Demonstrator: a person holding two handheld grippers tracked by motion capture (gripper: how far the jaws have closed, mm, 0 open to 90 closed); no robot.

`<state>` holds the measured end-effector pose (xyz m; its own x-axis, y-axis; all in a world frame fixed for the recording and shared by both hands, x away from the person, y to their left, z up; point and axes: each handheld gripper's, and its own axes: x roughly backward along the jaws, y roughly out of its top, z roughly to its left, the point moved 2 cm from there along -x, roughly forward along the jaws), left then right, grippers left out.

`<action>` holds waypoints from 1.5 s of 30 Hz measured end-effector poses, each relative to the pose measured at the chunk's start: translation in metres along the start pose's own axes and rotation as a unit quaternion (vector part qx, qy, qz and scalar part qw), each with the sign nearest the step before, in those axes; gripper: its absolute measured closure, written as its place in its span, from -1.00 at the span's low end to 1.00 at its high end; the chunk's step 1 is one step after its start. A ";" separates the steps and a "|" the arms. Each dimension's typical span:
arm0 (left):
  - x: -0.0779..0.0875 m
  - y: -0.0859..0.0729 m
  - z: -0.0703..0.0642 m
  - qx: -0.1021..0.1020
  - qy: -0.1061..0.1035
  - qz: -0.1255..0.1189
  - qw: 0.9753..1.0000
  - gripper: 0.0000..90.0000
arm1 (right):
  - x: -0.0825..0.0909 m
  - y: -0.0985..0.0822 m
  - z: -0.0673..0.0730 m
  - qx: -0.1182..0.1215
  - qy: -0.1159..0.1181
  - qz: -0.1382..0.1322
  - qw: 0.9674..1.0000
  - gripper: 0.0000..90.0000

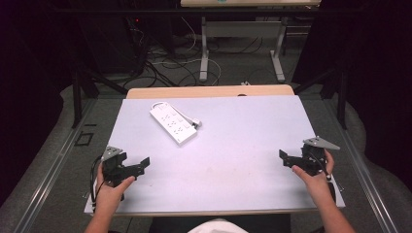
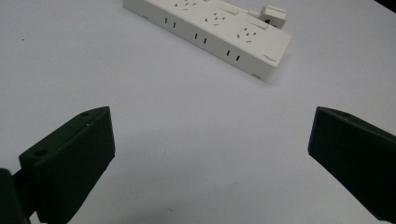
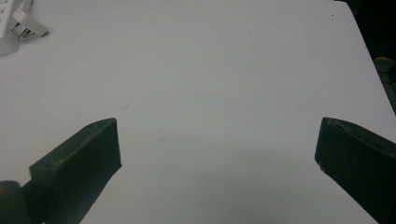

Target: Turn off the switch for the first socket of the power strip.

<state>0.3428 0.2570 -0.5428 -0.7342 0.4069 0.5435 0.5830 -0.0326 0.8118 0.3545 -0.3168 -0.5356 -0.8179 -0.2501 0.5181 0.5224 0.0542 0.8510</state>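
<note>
A white power strip (image 1: 172, 123) lies at an angle on the far left part of the white tabletop (image 1: 233, 145), its plug (image 1: 195, 124) resting beside it. In the left gripper view the power strip (image 2: 212, 35) lies ahead of the jaws, well clear of them. My left gripper (image 1: 141, 165) sits near the table's front left corner, open with nothing between its jaws. At the right edge of the table my right gripper (image 1: 286, 160) is open too and holds nothing. The right gripper view catches the plug (image 3: 28, 25) at its top left corner.
A wooden strip (image 1: 209, 91) borders the table's far edge. Beyond it stand a desk frame (image 1: 240, 43) and loose cables (image 1: 170, 68) on the floor. Dark curtains close in both sides.
</note>
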 end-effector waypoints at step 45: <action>-0.008 -0.007 -0.048 -0.093 0.012 0.002 0.996 -0.58 | -0.007 -0.003 -0.001 -0.001 0.006 -0.016 1.000 -0.88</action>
<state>0.3276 0.2102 -0.5427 -0.7405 0.3853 0.5507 0.5139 -0.2034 0.8334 0.3596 -0.3164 -0.5417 -0.8316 -0.2628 0.4892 0.4961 0.0445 0.8671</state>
